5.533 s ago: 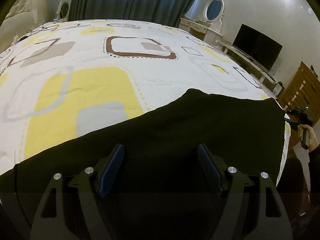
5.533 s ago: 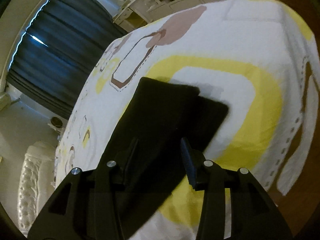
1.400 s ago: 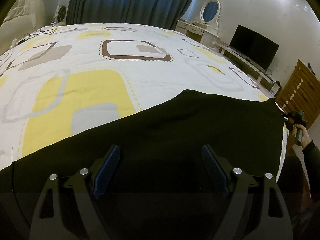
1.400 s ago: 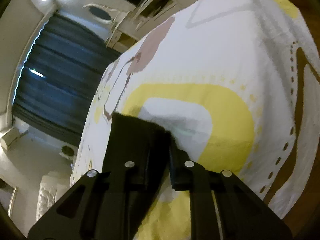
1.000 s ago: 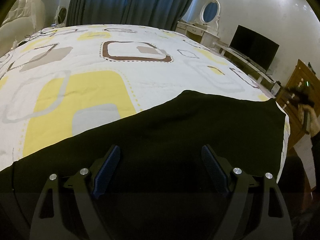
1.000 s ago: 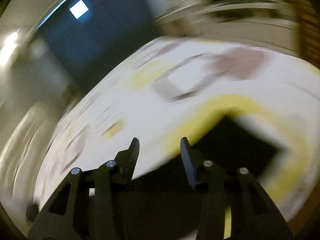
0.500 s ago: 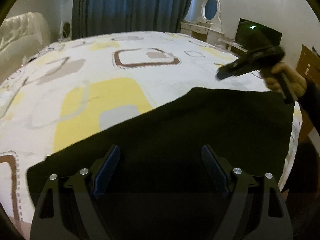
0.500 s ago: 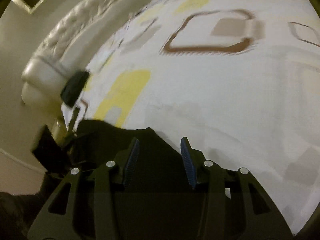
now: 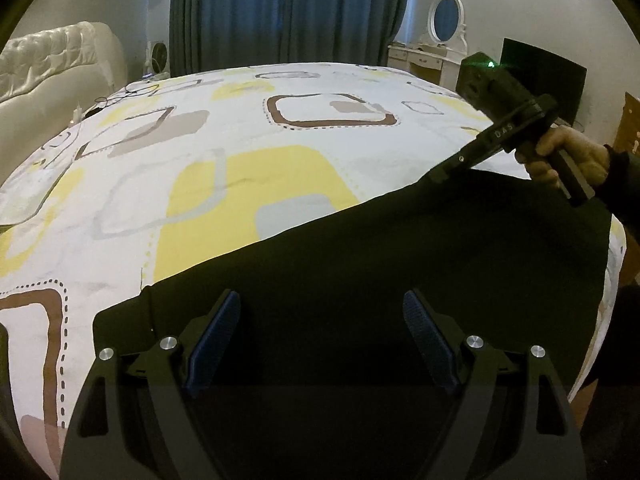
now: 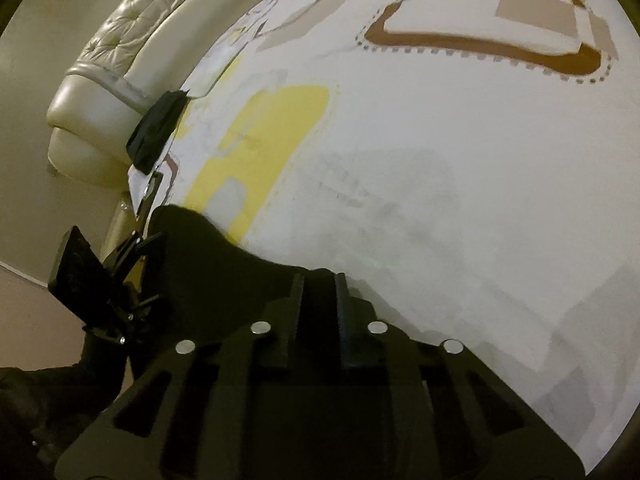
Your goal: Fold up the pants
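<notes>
Black pants [image 9: 400,264] lie flat across the near edge of the bed. My left gripper [image 9: 322,320] is open, its blue-padded fingers [image 9: 214,336] hovering over the pants near their left end. My right gripper [image 10: 318,280] is shut on the far edge of the pants [image 10: 224,264]. In the left wrist view the right gripper [image 9: 434,178] pinches that far upper edge, held by a hand. In the right wrist view the left gripper [image 10: 148,264] sits at the pants' left end.
The bed has a white quilt [image 9: 248,152] with yellow, grey and brown squares. A cream tufted headboard [image 10: 120,40] is at the left with a dark object [image 10: 156,132] beside it. Blue curtains [image 9: 288,12], a vanity mirror [image 9: 446,20] and a TV [image 9: 544,76] stand beyond.
My right gripper let go of the pants' right end, swung over to the far edge and shut on it. My left gripper rose and drew back slightly, staying open.
</notes>
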`<state>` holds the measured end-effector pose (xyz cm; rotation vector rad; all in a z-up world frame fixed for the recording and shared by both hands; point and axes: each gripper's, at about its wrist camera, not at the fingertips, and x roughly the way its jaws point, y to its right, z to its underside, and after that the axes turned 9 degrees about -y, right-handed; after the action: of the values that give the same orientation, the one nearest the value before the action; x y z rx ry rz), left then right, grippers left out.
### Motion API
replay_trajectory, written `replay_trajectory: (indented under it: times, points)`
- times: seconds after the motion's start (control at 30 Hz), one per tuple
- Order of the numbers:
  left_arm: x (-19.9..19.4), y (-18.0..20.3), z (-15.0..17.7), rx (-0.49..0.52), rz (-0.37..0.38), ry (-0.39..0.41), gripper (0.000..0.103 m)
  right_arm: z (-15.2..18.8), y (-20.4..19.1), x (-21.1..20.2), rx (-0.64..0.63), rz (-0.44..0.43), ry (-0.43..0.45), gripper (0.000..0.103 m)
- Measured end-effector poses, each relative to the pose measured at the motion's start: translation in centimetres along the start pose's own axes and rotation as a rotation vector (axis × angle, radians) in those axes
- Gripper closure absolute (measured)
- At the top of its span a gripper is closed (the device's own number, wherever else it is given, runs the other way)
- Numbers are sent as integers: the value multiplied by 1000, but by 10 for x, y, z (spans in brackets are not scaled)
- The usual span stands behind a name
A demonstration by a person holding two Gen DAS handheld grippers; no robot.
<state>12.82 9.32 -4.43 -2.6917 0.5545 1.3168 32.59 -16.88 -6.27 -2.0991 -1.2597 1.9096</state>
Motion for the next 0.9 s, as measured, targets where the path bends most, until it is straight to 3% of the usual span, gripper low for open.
replay_trajectory:
  times: [0.17, 0.3, 0.37, 0.43, 0.5, 0.57, 0.7, 0.9]
  points:
    - [2, 2, 5, 2, -8, -10, 20, -7, 11, 8, 38, 0, 11, 96]
    - [3, 1, 8, -7, 3, -11, 20, -8, 23, 12, 75, -55, 38, 96]
    - [3, -1, 8, -11, 13, -12, 20, -6, 27, 4, 95, -60, 72, 95]
    - [2, -1, 9, -6, 12, -16, 20, 3, 34, -18, 135, 14, 151, 94]
    - [3, -1, 10, -1, 6, -16, 20, 18, 42, -43, 173, 14, 224, 90]
    - [2, 0, 13, 3, -2, -18, 20, 49, 47, -78, 217, 50, 331, 58]
    - [1, 0, 15, -6, -3, -12, 20, 125, 60, -143, 307, 79, 509, 55]
    - [-8, 9, 10, -12, -45, -19, 20, 291, 90, -235, 617, 317, 755, 53]
